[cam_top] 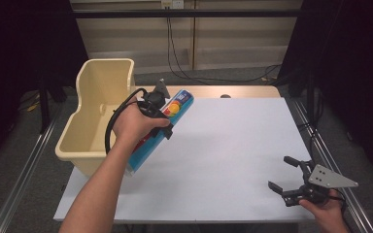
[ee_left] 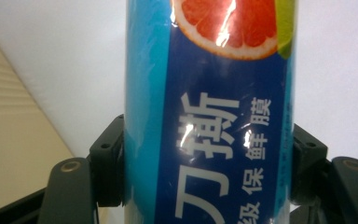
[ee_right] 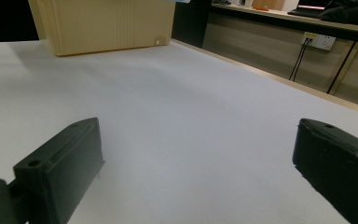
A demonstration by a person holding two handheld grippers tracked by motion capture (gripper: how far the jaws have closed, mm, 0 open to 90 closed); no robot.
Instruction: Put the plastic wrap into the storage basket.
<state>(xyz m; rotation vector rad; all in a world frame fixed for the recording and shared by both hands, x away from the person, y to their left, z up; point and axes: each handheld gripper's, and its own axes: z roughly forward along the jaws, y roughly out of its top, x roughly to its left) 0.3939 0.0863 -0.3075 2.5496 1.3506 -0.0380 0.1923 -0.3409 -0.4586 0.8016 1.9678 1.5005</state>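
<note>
Cling-film box (ee_left: 209, 116) clamped btwn left gripper (ee_left: 207, 163) jaws.

left tool (cam_top: 161, 112): clamped across a long blue box (cam_top: 167, 125), held tilted above the worktop's left edge
blue box: just beside the beige tub (cam_top: 94, 114)
right tool (cam_top: 287, 175): jaws apart, at the white worktop (cam_top: 223, 155) near its right corner

From my station, the high view looked forward and down over the white table (cam_top: 223, 160) from above the person's side, with the cream bin (cam_top: 99, 97) at its left. The left gripper view sat very close against a blue box (ee_left: 209, 121), facing the tabletop beyond it. The right gripper view skimmed low across the table toward the same bin.
</note>
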